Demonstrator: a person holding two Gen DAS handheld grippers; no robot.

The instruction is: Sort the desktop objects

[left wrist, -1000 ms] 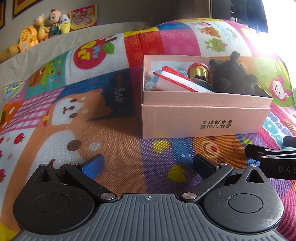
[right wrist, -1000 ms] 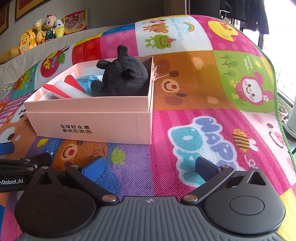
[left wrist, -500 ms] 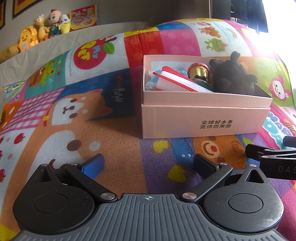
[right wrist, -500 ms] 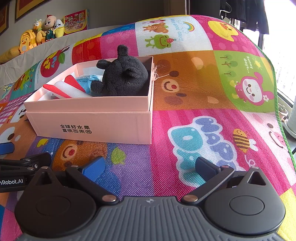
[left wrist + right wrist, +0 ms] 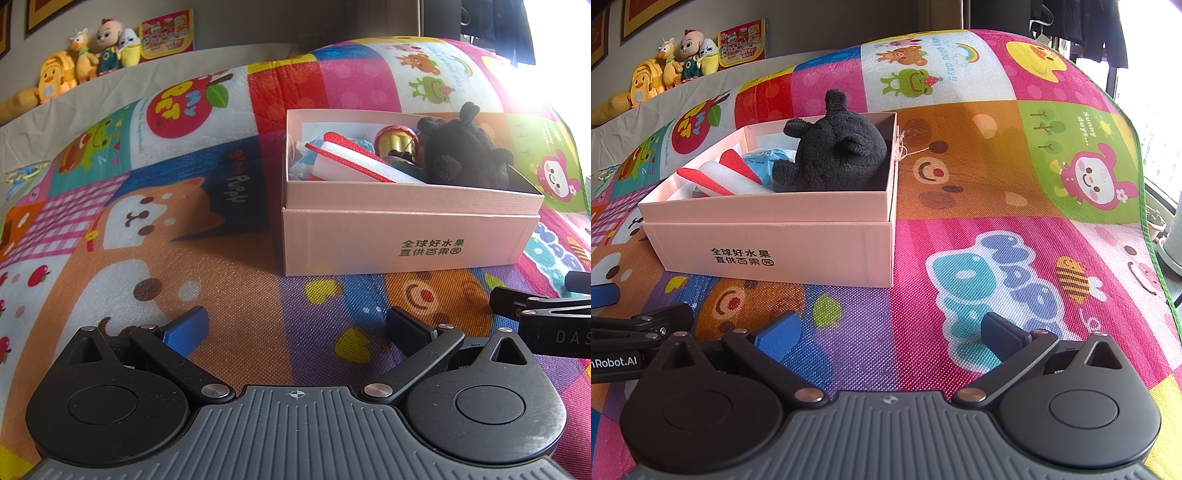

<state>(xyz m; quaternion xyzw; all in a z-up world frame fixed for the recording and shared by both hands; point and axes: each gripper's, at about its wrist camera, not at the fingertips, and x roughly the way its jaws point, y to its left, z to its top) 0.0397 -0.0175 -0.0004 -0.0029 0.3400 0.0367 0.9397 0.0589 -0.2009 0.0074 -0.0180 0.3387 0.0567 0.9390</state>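
A pink cardboard box point(image 5: 406, 240) point(image 5: 783, 247) stands on the colourful play mat. Inside lie a dark grey plush toy point(image 5: 465, 151) point(image 5: 838, 147), a red and white foam piece point(image 5: 354, 162) point(image 5: 716, 177), a gold and red round object point(image 5: 395, 140) and a blue packet point(image 5: 768, 158). My left gripper point(image 5: 295, 328) is open and empty, low over the mat in front of the box's left end. My right gripper point(image 5: 890, 332) is open and empty, in front of the box's right corner.
The play mat point(image 5: 147, 221) point(image 5: 1015, 184) covers the surface; its right edge drops off near the window point(image 5: 1152, 229). Several plush toys point(image 5: 85, 59) and a picture box point(image 5: 166, 33) sit on the ledge behind. Each gripper shows at the other view's edge.
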